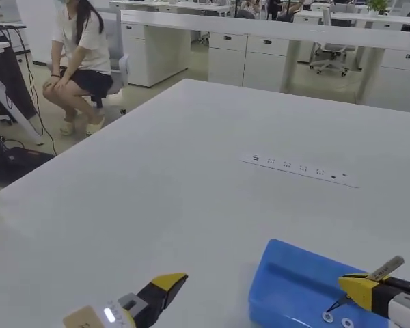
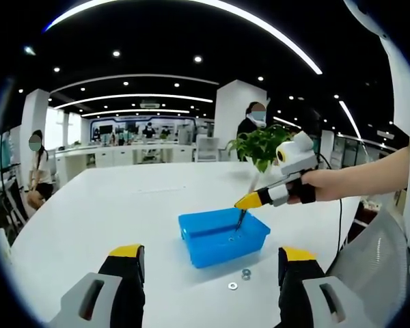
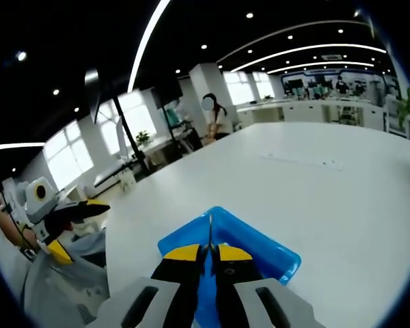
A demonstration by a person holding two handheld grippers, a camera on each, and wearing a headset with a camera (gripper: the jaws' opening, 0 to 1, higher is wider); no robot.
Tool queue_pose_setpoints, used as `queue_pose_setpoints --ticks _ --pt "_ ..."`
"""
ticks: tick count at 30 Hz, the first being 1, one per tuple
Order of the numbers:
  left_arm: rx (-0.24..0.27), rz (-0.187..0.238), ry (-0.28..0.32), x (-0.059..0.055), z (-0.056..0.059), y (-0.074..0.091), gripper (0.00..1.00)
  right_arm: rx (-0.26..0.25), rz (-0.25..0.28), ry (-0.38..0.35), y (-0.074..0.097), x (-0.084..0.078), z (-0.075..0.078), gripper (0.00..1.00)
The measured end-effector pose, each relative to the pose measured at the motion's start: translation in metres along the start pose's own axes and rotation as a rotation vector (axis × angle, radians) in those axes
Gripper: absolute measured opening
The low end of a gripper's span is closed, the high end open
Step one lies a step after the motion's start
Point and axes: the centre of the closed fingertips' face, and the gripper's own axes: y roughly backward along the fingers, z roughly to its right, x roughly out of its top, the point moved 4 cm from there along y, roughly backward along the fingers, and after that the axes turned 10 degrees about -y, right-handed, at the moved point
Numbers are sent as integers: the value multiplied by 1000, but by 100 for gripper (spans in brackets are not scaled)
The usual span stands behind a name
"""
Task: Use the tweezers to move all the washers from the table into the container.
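Judging from how things lie, you are partway through. In the head view two washers point(image 1: 326, 316) look to sit on the floor of the blue container point(image 1: 273, 273), toward its 5 o'clock end, so that much seems done. In the left gripper view two more washers point(image 2: 246, 274) lie on the table point(image 2: 123, 219), just outside the container's near wall at its 5 o'clock. Those two are what is left, as far as the pictures show. Any others lying farther off can't be ruled out.

Your right gripper point(image 3: 210, 254) has its jaws pressed together on the tweezers point(image 3: 210, 231), and the tweezer tips point down inside the container, close over its floor. Whether a washer is pinched in those tips is too small to tell. If one is, letting it go there would make a third one in.

Your left gripper point(image 2: 212, 258) has its jaws wide apart with nothing between them. In the head view it hovers over the table at the container's 9 o'clock, apart from it. Apart from the washers, the container looks bare inside.
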Motion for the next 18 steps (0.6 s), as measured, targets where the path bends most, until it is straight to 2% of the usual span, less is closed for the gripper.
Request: queue_pose_setpoints --ticks 11,18 --pt "-9 -4 -3 0 2 0 80 58 28 -35 9 -1 -21 4" --pt "-17 -10 -7 -1 4 -1 80 116 -17 -27 7 -20 -39 4"
